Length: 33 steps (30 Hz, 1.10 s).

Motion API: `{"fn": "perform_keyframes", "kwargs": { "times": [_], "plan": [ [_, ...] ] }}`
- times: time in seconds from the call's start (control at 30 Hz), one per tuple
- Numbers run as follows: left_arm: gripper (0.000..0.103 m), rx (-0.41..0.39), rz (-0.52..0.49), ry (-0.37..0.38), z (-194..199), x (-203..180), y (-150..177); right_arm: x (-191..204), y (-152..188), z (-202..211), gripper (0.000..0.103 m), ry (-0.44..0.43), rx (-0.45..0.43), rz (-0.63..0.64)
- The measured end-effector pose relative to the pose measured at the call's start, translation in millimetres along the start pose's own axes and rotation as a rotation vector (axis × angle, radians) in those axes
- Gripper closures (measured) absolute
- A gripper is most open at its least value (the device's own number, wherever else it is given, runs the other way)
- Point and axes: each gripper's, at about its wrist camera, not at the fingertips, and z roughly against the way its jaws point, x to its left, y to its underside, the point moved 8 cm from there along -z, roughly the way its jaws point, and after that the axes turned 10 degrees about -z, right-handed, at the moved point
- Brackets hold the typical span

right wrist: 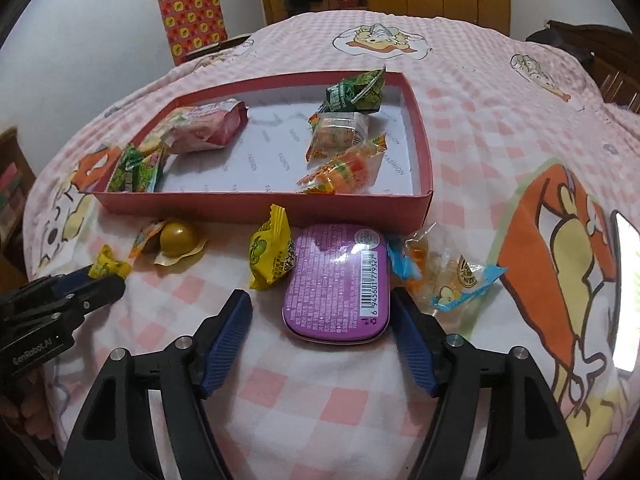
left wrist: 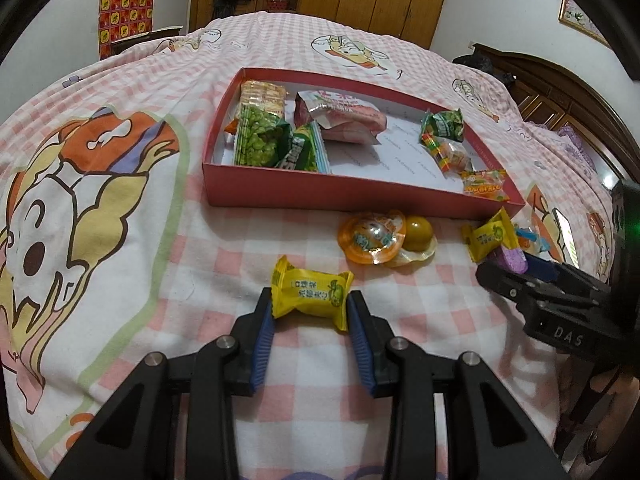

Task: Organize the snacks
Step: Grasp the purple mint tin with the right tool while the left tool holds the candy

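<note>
The left gripper [left wrist: 310, 306] has its blue pads pressed against both ends of a yellow wrapped candy [left wrist: 310, 294] lying on the checked bedsheet [left wrist: 224, 248], short of the red box [left wrist: 352, 196] — the crinkly wrapper could slide out if lifted by its tails. To the right, the right gripper [right wrist: 322, 308] stands wide open around a glossy purple tin [right wrist: 336, 280], one pad touching; the smooth lid may skid away.
</note>
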Motion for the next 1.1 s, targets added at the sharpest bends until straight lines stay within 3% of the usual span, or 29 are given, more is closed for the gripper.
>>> {"fn": "perform_keyframes", "kwargs": {
  "times": [0.17, 0.63, 1.1],
  "plan": [
    [0.066, 0.001, 0.000, -0.002, 0.0, 0.3, 0.2, -8.3, -4.1, 5.3, 0.052, 0.011, -0.022, -0.041],
    [0.071, -0.002, -0.004, 0.010, 7.7, -4.0, -4.0, 2.7, -2.4, 31.6, 0.052, -0.035, -0.083, -0.007],
    [0.072, -0.057, -0.010, 0.022, 28.8, -8.4, -27.0, 9.8, -9.3, 45.2, 0.052, -0.057, -0.111, -0.001]
  ]
}}
